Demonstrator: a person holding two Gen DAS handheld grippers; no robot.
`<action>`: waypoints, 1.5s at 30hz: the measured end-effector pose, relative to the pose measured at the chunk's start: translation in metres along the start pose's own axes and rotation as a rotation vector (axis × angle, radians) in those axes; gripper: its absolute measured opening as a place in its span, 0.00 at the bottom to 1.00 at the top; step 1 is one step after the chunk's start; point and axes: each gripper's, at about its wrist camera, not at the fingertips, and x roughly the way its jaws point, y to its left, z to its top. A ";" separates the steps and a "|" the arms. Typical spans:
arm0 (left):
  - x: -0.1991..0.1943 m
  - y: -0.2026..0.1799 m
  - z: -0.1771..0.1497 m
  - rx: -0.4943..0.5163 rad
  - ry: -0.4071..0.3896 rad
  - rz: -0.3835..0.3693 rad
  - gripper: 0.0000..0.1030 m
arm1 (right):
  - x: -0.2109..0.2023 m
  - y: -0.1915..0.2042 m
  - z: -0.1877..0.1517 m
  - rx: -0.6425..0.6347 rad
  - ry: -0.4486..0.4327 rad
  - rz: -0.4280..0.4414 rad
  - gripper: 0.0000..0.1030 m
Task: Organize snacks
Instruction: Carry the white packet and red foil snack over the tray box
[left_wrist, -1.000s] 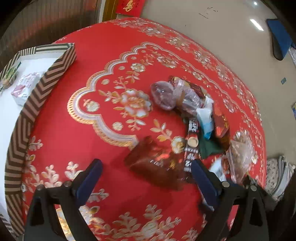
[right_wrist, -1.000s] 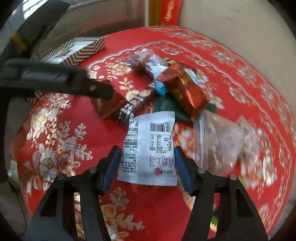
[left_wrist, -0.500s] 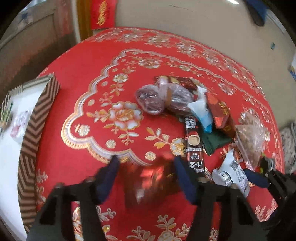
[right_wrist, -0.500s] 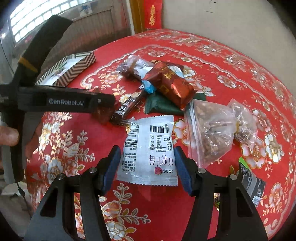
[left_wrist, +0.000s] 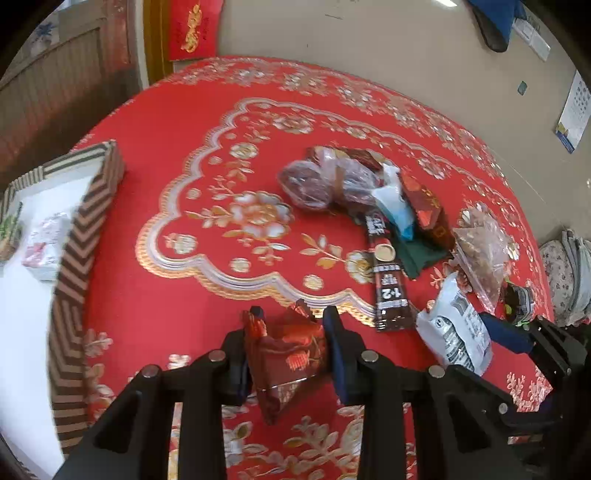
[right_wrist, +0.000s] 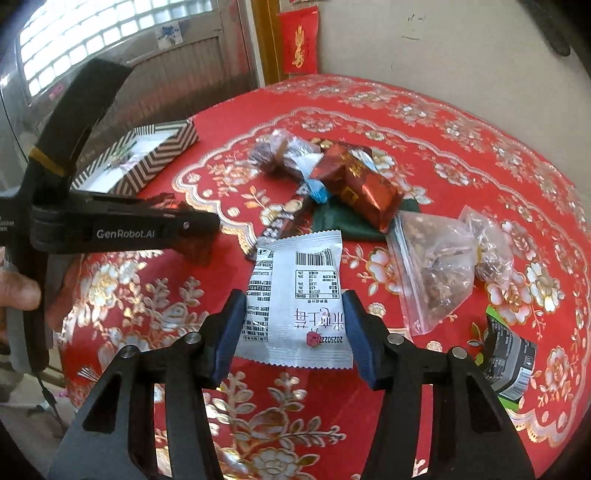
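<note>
My left gripper (left_wrist: 291, 325) is shut on a dark red foil snack packet (left_wrist: 288, 360) and holds it above the red tablecloth; it also shows in the right wrist view (right_wrist: 199, 236). My right gripper (right_wrist: 293, 314) is shut on a white snack packet (right_wrist: 299, 295) with a barcode; this packet shows at the right of the left wrist view (left_wrist: 456, 328). A striped box (left_wrist: 79, 243) with white inside stands at the left and holds a pink-white packet (left_wrist: 46, 245). A pile of snacks (left_wrist: 373, 199) lies on the table beyond both grippers.
The pile holds a clear bag of dark fruit (left_wrist: 321, 179), a brown coffee stick (left_wrist: 388, 273), a red foil pack (right_wrist: 360, 186), a dark green packet (right_wrist: 343, 225) and a zip bag of nuts (right_wrist: 432, 266). A black-green packet (right_wrist: 508, 363) lies at the right table edge.
My left gripper closed on the dark red packet and lifted it off the cloth. My right gripper rose a little with the white packet in it.
</note>
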 end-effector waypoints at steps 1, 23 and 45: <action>-0.003 0.002 0.000 -0.001 -0.006 0.002 0.34 | 0.000 0.002 0.001 0.001 0.001 0.001 0.52; -0.054 0.052 0.000 -0.005 -0.137 0.109 0.34 | 0.005 0.061 0.034 -0.010 -0.067 0.043 0.52; -0.079 0.144 -0.002 -0.104 -0.176 0.191 0.34 | 0.035 0.141 0.083 -0.062 -0.075 0.108 0.52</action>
